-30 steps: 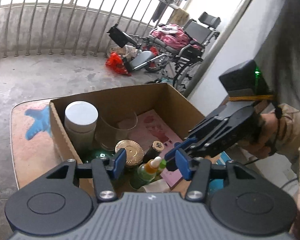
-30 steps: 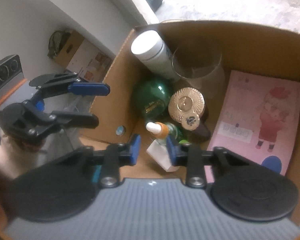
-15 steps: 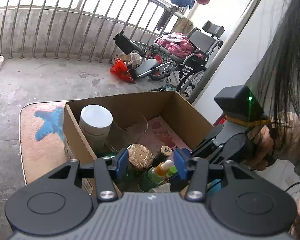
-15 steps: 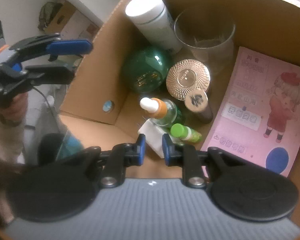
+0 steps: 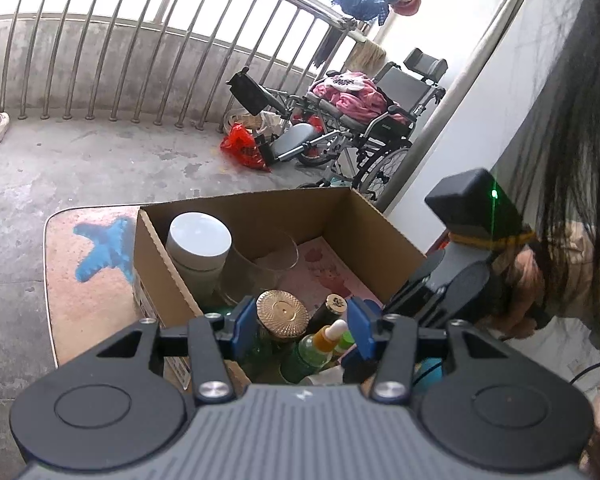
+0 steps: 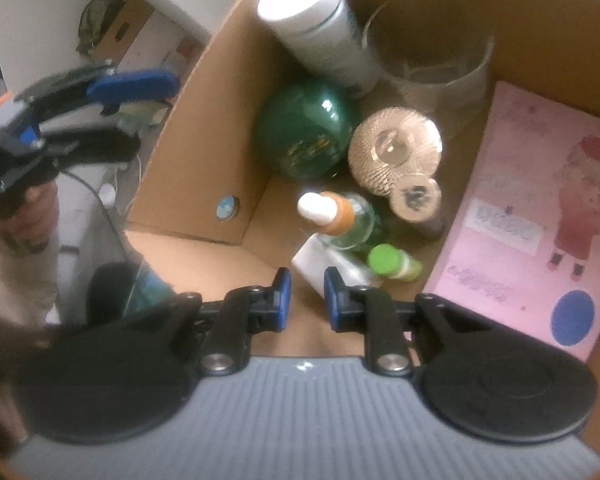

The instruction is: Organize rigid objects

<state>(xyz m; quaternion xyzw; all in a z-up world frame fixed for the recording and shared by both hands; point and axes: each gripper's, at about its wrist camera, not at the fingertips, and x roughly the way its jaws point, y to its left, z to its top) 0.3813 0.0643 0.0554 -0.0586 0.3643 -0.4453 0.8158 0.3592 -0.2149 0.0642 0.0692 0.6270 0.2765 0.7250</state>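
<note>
Cardboard box [image 6: 204, 152]: open-topped, standing on a table [image 5: 88, 300] with a blue starfish print at left centre of the left wrist view; it fills the upper and right part of the right wrist view.

Contents, packed upright and close, apparently so that each top can be reached from above:
- White canister [image 6: 316, 28], upper middle, against the box's left wall.
- Clear glass [image 6: 428, 60], just right of the canister, at the far wall.
- Green round bottle [image 6: 306, 130], centre, beside the left wall.
- Gold-lidded jar [image 6: 394, 148], touching or nearly touching the green bottle.
- Dark bottle with printed cap [image 6: 418, 200], just below the gold lid.
- Dropper bottle, white tip and orange collar [image 6: 332, 214].
- Small green-capped bottle [image 6: 392, 262], lying tilted.
- White block [image 6: 324, 266], lowest in the group, nearest the near wall.
- Pink illustrated sheet [image 6: 540, 216], flat on the floor of the box at right.

Left tongs [image 5: 302, 330]: wide apart, empty, held level at the near rim and aimed across the box; the gold lid and dropper show between the blue pads.

Right tongs [image 6: 304, 298]: narrow gap, nothing gripped, pointed steeply down from above the near wall, the white block just beyond the tips. Judged: poised to pick from the near cluster.
</note>
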